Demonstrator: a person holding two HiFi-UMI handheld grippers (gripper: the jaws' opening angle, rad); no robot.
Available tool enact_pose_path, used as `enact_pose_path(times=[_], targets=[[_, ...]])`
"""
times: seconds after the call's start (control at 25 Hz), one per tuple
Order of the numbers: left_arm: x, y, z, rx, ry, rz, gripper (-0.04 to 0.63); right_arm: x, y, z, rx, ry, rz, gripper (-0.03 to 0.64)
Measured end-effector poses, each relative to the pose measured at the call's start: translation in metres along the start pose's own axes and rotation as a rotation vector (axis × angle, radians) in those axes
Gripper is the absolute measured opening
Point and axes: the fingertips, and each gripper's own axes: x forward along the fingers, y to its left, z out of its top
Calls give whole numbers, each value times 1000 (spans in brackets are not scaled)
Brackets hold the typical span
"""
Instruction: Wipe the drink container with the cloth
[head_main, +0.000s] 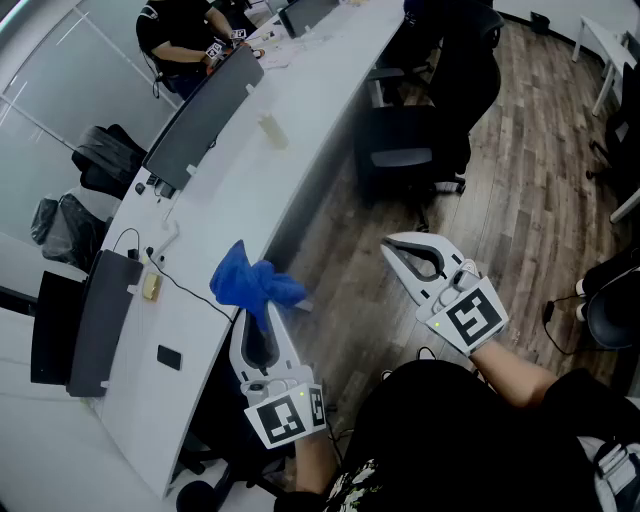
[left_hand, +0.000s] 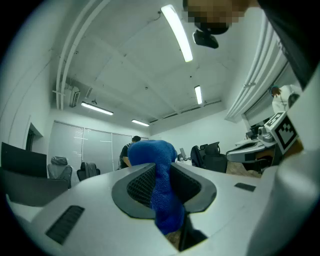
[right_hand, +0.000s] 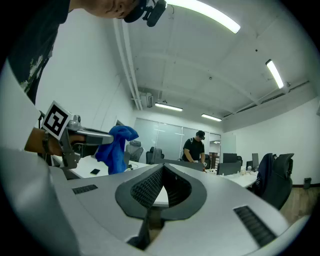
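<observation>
Left gripper view: left gripper (left_hand: 162, 176) pinching a crumpled blue fabric cloth (left_hand: 152, 156), probably light and floppy, best held bunched like that. Right gripper (right_hand: 162, 172) jaws pressed together, empty.

Desk (head_main: 310, 100): long, white and curved, running from the lower left to the top centre.
Monitor (head_main: 205, 120): dark, standing along the desk's left edge, about midway along it.
Second monitor (head_main: 100, 322): dark, at the desk's near end, also on its left edge.
Black slab (head_main: 168, 357): small and flat, on the desk's near end, just right of the second monitor.
Yellowish block (head_main: 151, 287): small, on the desk beside the second monitor's top.
Cable (head_main: 195, 293): thin and black, lying across the desk's near end.
Chair (head_main: 430, 90): black office chair, just off the desk's right edge.
Floor (head_main: 520, 200): wood planks, right of the desk.
Person (head_main: 175, 35): in black, at the desk's far end, on its left side.
Bags (head_main: 95, 160): dark, left of the desk, behind the monitor.
</observation>
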Motion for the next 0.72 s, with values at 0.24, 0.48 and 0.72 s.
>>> enact_pose_path(times=[0.24,0.48,0.72], targets=[[3,-7,1,-7,3,-4,81,-3,-2,1,16,-15,11,-2],[0,-12,0,-3,12,18,81,-21,-16,-8,58,-13,9,-2],[-14,-20,-13,-3,47,74,81,-43,-34,-33,81,23,27,-2]])
